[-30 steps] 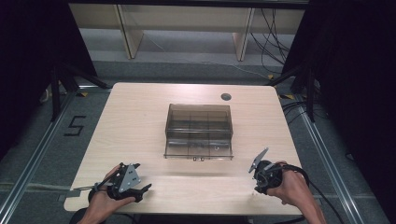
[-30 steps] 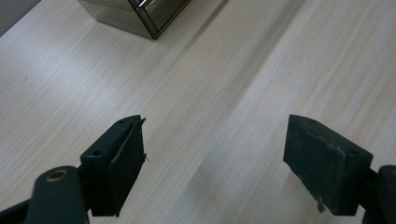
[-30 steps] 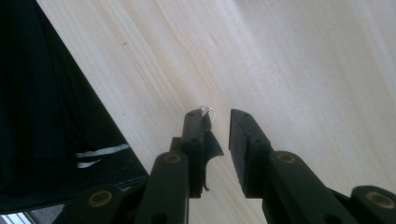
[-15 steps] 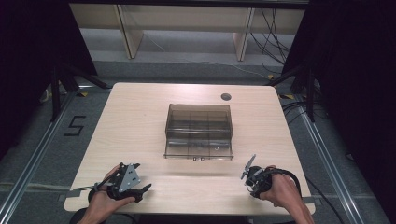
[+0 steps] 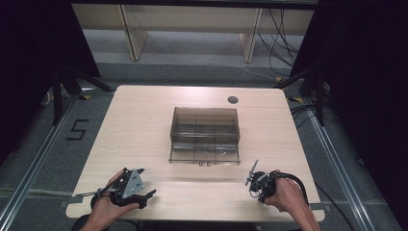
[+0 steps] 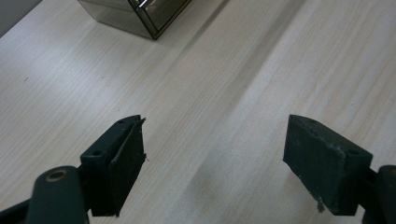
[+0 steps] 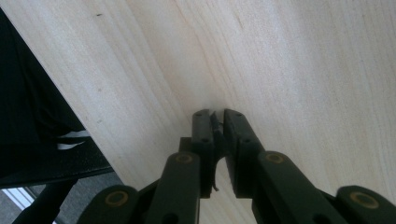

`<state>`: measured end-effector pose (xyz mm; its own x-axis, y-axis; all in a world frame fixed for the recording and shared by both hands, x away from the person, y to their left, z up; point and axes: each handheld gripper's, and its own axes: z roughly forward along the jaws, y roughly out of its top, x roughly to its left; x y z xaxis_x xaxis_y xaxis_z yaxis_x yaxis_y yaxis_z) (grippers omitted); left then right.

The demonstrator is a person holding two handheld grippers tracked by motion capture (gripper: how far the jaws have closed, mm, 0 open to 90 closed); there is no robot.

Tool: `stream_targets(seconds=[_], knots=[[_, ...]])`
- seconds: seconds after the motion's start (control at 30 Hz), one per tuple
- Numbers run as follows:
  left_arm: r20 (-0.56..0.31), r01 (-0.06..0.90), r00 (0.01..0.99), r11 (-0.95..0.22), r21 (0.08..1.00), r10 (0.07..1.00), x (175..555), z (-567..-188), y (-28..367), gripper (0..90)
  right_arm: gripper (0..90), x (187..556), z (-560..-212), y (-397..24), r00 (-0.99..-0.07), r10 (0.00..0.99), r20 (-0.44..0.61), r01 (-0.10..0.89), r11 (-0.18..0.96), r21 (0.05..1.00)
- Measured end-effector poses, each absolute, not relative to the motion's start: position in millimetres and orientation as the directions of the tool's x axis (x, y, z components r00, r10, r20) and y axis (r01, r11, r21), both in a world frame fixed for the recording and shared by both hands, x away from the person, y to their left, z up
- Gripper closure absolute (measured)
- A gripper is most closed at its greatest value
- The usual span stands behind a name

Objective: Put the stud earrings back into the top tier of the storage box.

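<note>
A pale wooden surface (image 5: 144,125) carries a smoky see-through plastic box (image 5: 205,134) at its middle, lid shut, with inner dividers showing through the top and a small metal latch (image 5: 205,163) on the near side. A dark round grommet (image 5: 233,100) sits in the surface behind the box, toward the far right. Near the front edge on the left, a hand (image 5: 103,207) holds the left tongs (image 5: 146,197) low over the wood, with a grey three-cornered plate (image 5: 133,183) on top; in the left gripper view those tongs (image 6: 212,161) stand wide open, the two black jaws well apart with bare wood grain between them, and a corner of the box (image 6: 140,14) lies ahead at the upper left. Near the front edge on the right, the other hand (image 5: 286,195) holds the right tongs (image 5: 251,177), a black cable (image 5: 293,179) looping over the wrist. In the right gripper view the right tongs (image 7: 215,122) are closed, the jaws pressed together with nothing between them, the tips right down at the surface close to its edge, beyond which the dark floor (image 7: 32,140) shows. The two pairs of tongs are well apart from each other and from the box. Beyond the surface stand the legs of a light-coloured shelf (image 5: 130,33), and loose cables (image 5: 279,43) trail on the grey floor.
</note>
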<state>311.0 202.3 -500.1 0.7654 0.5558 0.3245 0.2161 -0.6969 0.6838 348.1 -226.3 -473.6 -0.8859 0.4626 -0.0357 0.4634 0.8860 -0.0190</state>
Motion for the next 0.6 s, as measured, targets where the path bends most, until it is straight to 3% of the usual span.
stream_targets(seconds=[0.3, 0.5, 0.6], knots=[[0.323, 0.217, 0.766, -0.697, 0.684, 0.555, 311.2, -500.5, 202.0, 19.9, 90.0, 351.9, -467.4, -228.8, -0.870, 0.493, -0.002, 0.493, 0.870, -0.003], [0.321, 0.218, 0.767, -0.695, 0.685, 0.556, 311.2, -500.6, 201.8, 19.9, 90.0, 354.2, -457.0, -232.8, -0.874, 0.485, 0.021, 0.485, 0.874, 0.015], [0.322, 0.217, 0.766, -0.696, 0.684, 0.556, 311.2, -500.7, 201.6, 19.9, 87.9, 354.8, -458.2, -231.0, -0.876, 0.482, -0.016, 0.482, 0.876, -0.004]])
